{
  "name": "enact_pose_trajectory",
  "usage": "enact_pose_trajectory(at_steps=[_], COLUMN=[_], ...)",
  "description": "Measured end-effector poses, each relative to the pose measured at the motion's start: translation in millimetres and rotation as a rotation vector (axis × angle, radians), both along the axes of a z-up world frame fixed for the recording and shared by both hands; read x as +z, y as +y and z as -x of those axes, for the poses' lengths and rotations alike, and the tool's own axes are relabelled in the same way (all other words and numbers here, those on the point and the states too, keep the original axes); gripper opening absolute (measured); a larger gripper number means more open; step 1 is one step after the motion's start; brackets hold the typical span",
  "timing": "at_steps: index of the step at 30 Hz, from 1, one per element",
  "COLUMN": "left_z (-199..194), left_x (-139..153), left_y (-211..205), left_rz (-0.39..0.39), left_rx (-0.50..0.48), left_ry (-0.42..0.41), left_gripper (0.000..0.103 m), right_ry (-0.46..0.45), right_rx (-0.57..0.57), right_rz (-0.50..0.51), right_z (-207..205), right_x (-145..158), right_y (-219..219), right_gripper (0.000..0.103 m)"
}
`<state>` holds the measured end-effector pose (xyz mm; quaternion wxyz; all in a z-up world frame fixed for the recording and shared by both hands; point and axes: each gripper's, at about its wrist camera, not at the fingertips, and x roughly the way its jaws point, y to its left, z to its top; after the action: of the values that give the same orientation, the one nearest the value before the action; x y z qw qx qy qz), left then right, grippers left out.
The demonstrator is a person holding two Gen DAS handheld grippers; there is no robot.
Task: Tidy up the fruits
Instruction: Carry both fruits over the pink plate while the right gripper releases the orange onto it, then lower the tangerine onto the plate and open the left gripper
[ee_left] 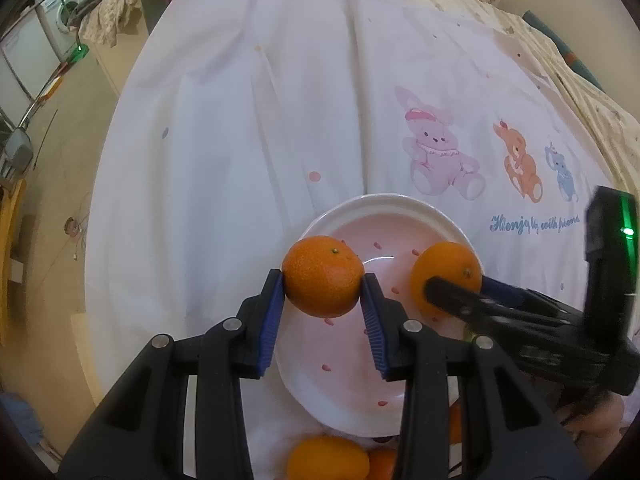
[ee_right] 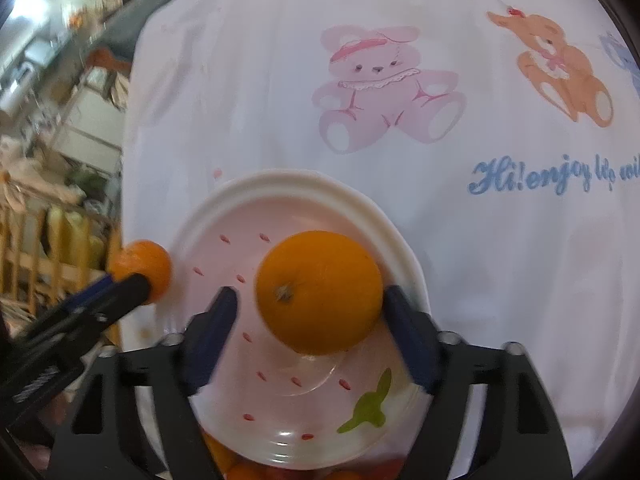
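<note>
Two claws over plate [ee_left: 400, 202]: left claw [ee_left: 324, 280] clenches mandarin [ee_left: 322, 276], right claw [ee_right: 310, 300] released

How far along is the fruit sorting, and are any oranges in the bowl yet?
One orange is just reaching the pink bowl; the right gripper stands open around it, pads clear. The left gripper is shut on a second orange above the bowl's near-left rim, not yet released. More oranges wait on the cloth beside the bowl.
</note>
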<state>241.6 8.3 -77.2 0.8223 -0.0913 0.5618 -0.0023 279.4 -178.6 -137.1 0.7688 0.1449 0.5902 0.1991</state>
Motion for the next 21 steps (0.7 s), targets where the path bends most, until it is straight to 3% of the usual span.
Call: enact_pose_trajectory(at_steps=[9,18,21], left_z=[-4.1,-16.3,-21.9], left_x=[-7.4,-19.3,-29.4], left_y=[-15.2,-36.8,-42.9], left_rz=[0.013,0.027,-0.009], left_rx=[-0.016,-0.048,-0.049], left_ry=[0.007,-0.004,0.016], left_gripper=[0.035,0.035,0.036], right_ry=[-0.050,-0.008,-0.012], right_rx=[-0.093,-0.142,-0.148], right_rz=[-0.041,-0.071,-0.068], right_z=[5.6,15.6,16.5], right_x=[25.8,22.7,24.0], right_y=[-47.2,-74.9,-80.4], right_gripper=[0.088,0.088,0.088])
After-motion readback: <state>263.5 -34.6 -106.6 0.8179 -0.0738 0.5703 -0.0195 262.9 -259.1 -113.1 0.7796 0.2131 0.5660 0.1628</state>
